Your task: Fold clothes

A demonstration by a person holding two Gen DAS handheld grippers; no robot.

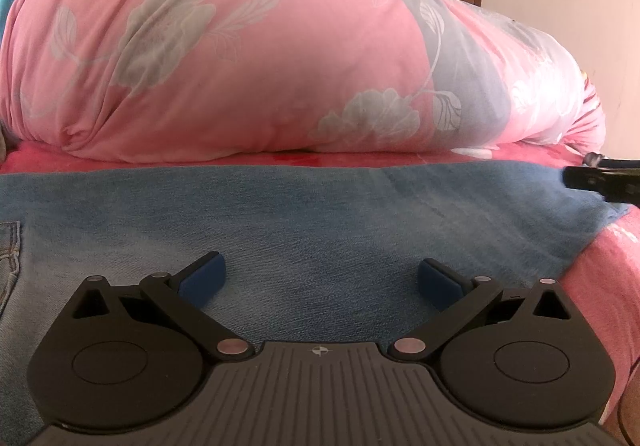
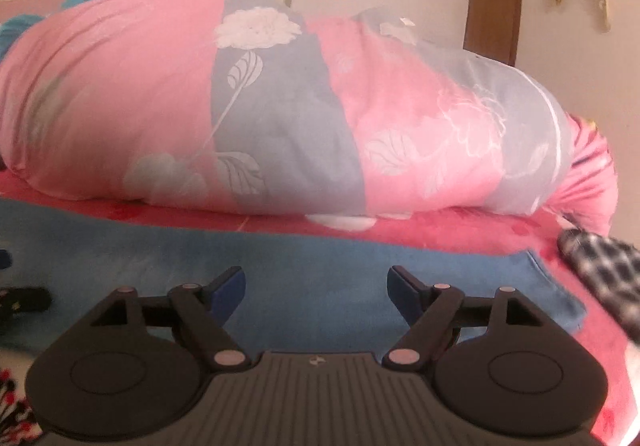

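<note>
Jeans (image 1: 304,230) lie flat on the bed (image 2: 460,234), long axis running across in front of you. Your left tool (image 1: 322,278) and right tool (image 2: 316,292) both gape empty just above the denim, right nearer the hem end.

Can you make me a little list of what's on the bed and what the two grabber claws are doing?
garment: blue jeans, spread flat on the bed
bed cover: red-pink blanket
behind jeans: big pink flowery quilt, bunched up
far right: black-and-white checked cloth
left gripper: open, nothing between jaws, over the jeans
right gripper: open, nothing between jaws, over the jeans
</note>
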